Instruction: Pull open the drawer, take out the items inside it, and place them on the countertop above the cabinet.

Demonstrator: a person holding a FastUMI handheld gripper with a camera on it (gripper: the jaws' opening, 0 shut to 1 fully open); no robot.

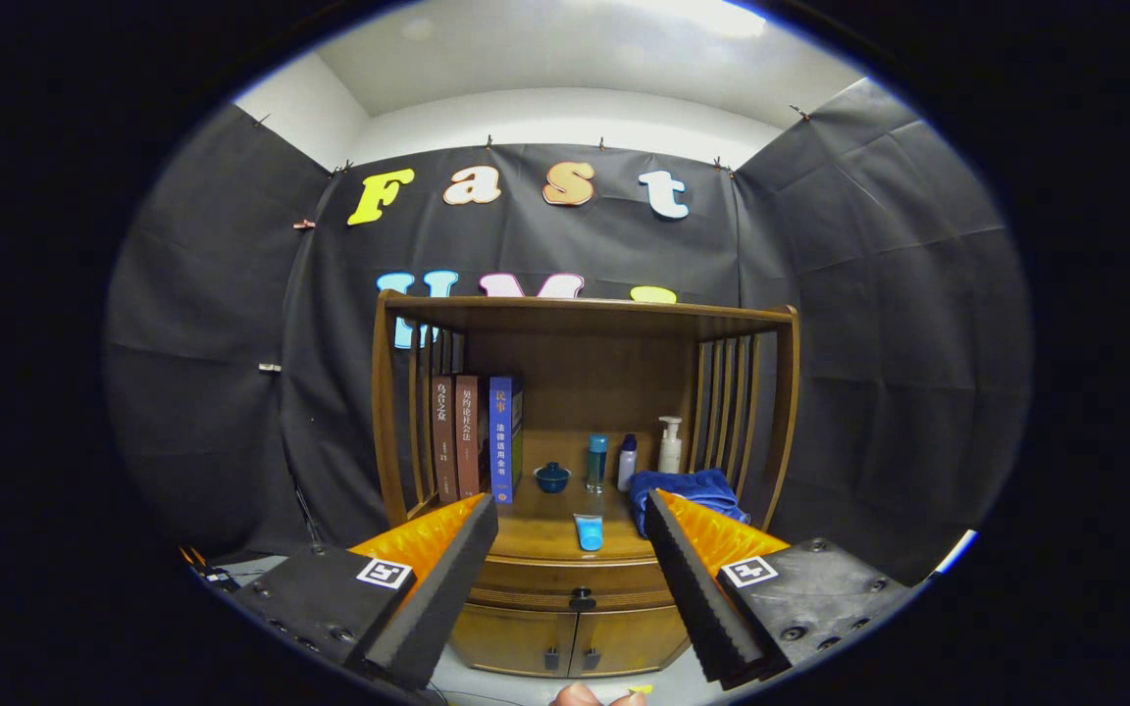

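A wooden cabinet [585, 608] stands ahead of me with a shut drawer [565, 584] under its countertop [545, 537]; the drawer's dark knob [582, 597] sits between my fingers, some way beyond them. My gripper [572, 512] is open, its two black ribbed fingers [442, 579] spread wide with nothing between them. On the countertop lie a small blue tube [589, 530] near the front edge and a folded blue towel [688, 490] to the right. The drawer's contents are hidden.
At the back of the countertop stand three books [477, 436], a small blue lidded bowl [552, 477], two small bottles [611, 461] and a white pump bottle [670, 446]. A wooden shelf frame [585, 314] roofs the countertop. Two cupboard doors [565, 642] sit below the drawer.
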